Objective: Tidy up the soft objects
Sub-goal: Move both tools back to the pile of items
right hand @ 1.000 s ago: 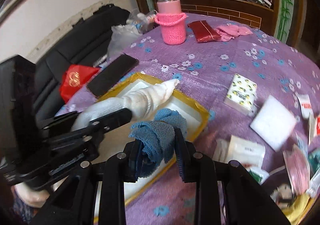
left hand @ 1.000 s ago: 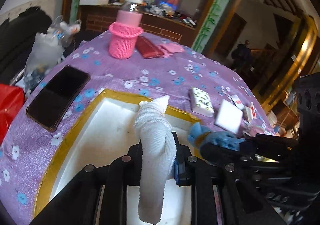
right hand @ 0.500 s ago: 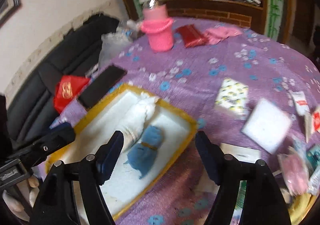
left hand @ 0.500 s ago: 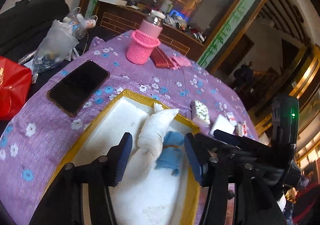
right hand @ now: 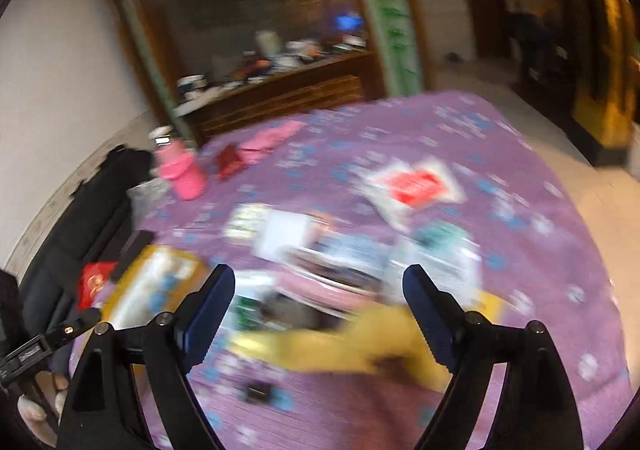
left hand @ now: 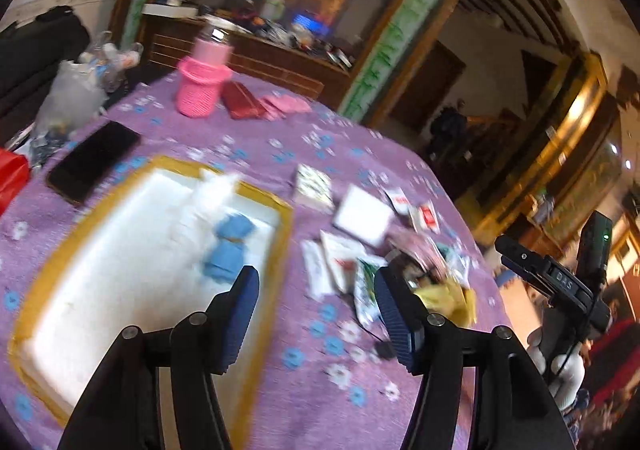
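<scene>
A knotted white cloth (left hand: 210, 196) and a knotted blue cloth (left hand: 228, 246) lie side by side in the white tray with a yellow rim (left hand: 280, 234). My left gripper (left hand: 316, 308) hovers over the tray's right edge, jaws opening, nothing between them. The right gripper (right hand: 318, 310) is over a blurred heap of packets (right hand: 340, 262) and a yellow cloth (right hand: 344, 346), jaws opening, with nothing held. The tray (right hand: 120, 290) with both cloths sits far left in the right wrist view.
A black phone (left hand: 94, 160) lies left of the tray. At the table's far side stand a pink knitted bottle holder (left hand: 200, 90), a red pouch (left hand: 242, 106) and a pink cloth (left hand: 286, 104). White packets (left hand: 362, 216) litter the purple flowered tablecloth (left hand: 332, 382). A red bag (right hand: 94, 282) sits off the table's left.
Both grippers let go of their cloths, which now lie in the tray. Both pulled back and swung right; the right one moved far toward the packet heap.
</scene>
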A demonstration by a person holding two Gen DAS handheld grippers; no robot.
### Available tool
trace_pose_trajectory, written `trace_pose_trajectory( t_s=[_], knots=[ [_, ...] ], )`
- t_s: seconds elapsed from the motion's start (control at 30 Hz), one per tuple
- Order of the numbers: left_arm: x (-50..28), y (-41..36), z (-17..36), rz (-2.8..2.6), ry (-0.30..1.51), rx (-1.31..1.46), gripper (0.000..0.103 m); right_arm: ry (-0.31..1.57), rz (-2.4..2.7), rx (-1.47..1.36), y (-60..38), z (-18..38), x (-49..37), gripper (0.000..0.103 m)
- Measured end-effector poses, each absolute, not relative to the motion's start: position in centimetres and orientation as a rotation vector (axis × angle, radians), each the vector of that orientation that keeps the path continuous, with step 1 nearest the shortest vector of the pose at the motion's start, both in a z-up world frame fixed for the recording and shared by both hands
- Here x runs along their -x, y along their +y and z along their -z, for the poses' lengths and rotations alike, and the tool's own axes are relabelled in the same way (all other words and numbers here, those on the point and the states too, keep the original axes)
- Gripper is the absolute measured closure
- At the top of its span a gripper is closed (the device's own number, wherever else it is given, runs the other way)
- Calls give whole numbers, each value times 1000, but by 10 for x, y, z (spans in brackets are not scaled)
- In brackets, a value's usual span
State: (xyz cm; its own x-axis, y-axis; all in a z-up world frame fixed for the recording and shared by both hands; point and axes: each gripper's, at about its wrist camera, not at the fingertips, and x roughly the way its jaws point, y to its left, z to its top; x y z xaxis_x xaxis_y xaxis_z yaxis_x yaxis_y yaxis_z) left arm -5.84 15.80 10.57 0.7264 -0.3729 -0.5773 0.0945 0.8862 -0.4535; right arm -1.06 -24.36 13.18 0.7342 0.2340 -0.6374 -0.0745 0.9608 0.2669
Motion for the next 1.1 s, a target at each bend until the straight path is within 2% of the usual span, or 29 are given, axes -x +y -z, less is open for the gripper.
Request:
trace_pose_trajectory(
  t_s=[0.27,0.6,0.83,0.9,1.1],
  knots=[
    [53,91,-89,344,813,335,40,792,-101,-334,-312,-90,21,18],
    [45,39,-78,382,885,257,40,872,-294,-348,-282,-72,13,18],
    [41,36,-76,371,894,265,40,853,-204,-157,-224,-79,-18,18],
    [41,35,-77,373,892,263,40,908,-150,-85,-219,-66,-24,24],
    [44,48,-90,375,851,234,40,1020,-100,-20,-256,-45,22,24]
  ],
)
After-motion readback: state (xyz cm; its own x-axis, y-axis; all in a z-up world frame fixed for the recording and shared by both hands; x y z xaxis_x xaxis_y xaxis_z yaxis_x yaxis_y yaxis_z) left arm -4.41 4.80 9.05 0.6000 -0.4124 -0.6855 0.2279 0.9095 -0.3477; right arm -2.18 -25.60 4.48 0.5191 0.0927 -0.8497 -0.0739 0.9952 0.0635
